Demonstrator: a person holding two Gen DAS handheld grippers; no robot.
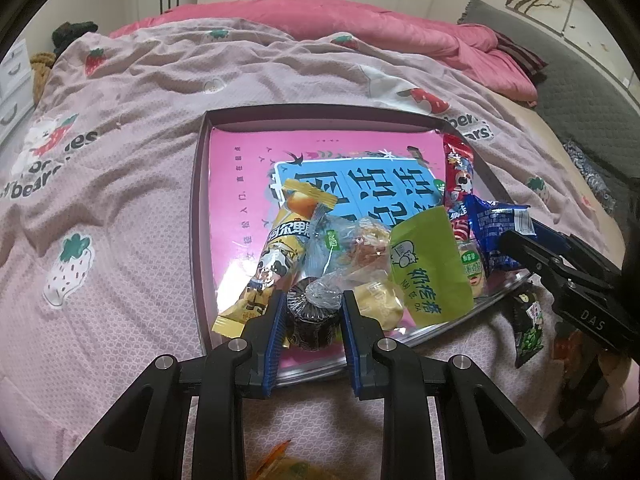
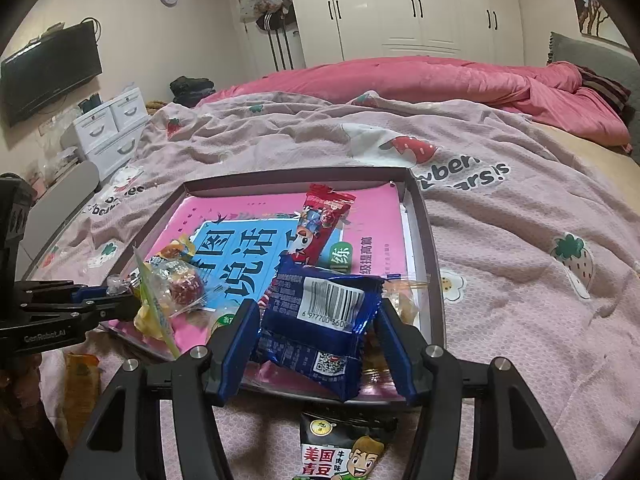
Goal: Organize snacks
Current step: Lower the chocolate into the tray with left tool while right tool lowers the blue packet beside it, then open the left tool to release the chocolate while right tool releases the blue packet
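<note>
A shallow dark-rimmed tray (image 1: pixel 196 216) lies on the bed with a pink book in it and several snacks piled at its near side. My left gripper (image 1: pixel 314 302) is shut on a round dark cake in a clear wrapper (image 1: pixel 312 320), over the tray's near edge. Beside it lie a yellow bar (image 1: pixel 280 248) and a green packet (image 1: pixel 430 268). My right gripper (image 2: pixel 316 320) has its jaws around a blue snack packet (image 2: pixel 320 320) at the tray's (image 2: pixel 434 248) near right corner; the jaws stand apart from it. A red bar (image 2: pixel 320 220) lies in the tray.
A black-and-green pea packet (image 2: pixel 340 448) lies on the blanket in front of the tray, also in the left wrist view (image 1: pixel 528 324). An orange packet (image 2: pixel 82 376) lies on the blanket at the left. A pink quilt (image 2: pixel 440 76) covers the far bed. White drawers (image 2: pixel 112 128) stand left.
</note>
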